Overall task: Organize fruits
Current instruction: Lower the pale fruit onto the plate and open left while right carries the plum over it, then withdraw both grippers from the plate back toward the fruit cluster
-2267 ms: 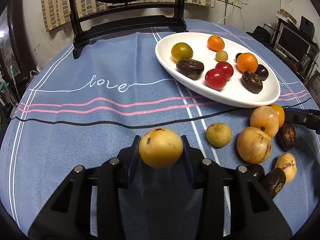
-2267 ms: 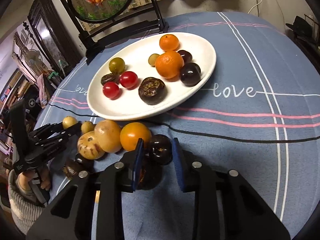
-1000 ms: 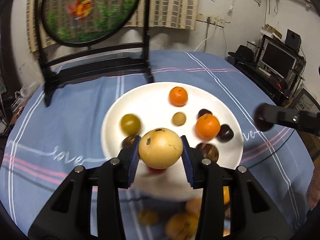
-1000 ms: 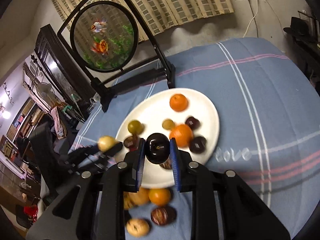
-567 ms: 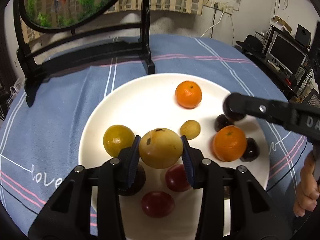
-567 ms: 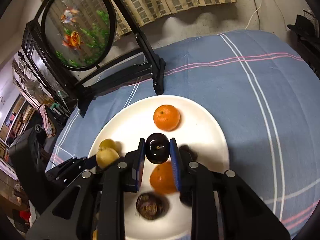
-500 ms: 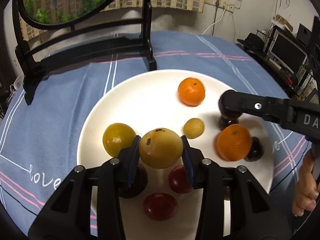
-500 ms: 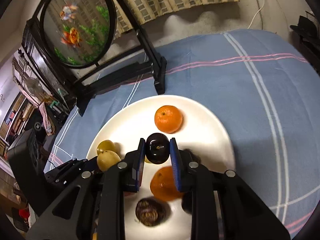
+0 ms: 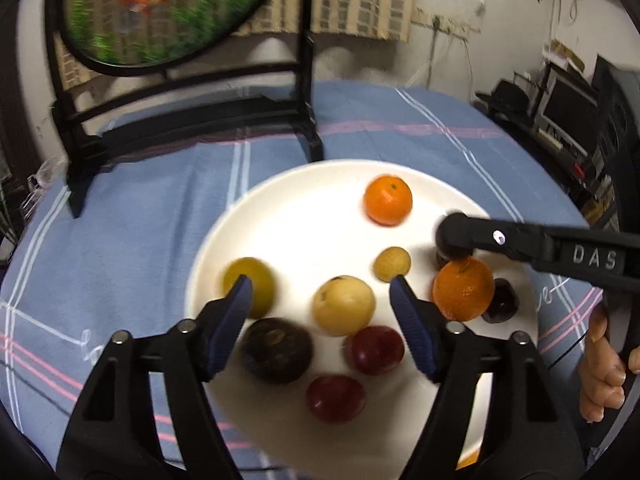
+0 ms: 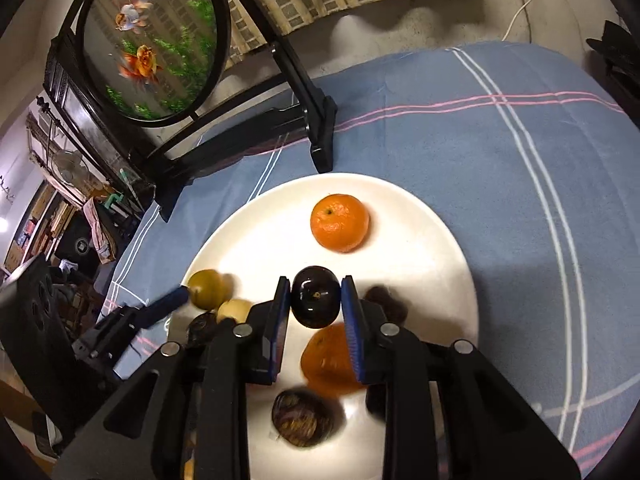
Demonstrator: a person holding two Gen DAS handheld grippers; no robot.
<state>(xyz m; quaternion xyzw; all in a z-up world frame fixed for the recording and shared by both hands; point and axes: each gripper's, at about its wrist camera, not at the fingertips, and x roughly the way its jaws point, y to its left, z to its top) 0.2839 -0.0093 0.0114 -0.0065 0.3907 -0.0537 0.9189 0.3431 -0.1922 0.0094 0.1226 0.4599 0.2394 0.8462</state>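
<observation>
My left gripper (image 9: 322,302) is open above the white plate (image 9: 304,216). The pale yellow fruit (image 9: 343,306) lies on the plate between its blue pads, free of them. My right gripper (image 10: 314,304) is shut on a dark round fruit (image 10: 315,302) and holds it over the plate (image 10: 432,256). In the left wrist view its black tip (image 9: 456,234) reaches in from the right, above an orange (image 9: 463,289). Oranges, red, dark and green-yellow fruits lie on the plate.
A black stand (image 9: 192,120) with a round goldfish panel stands on the blue cloth behind the plate. It also shows in the right wrist view (image 10: 248,120). A person's hand (image 9: 604,360) holds the right gripper at the right edge.
My left gripper has opened and let the yellow fruit down onto the plate. My right gripper still holds the dark fruit and has moved a little over the plate.
</observation>
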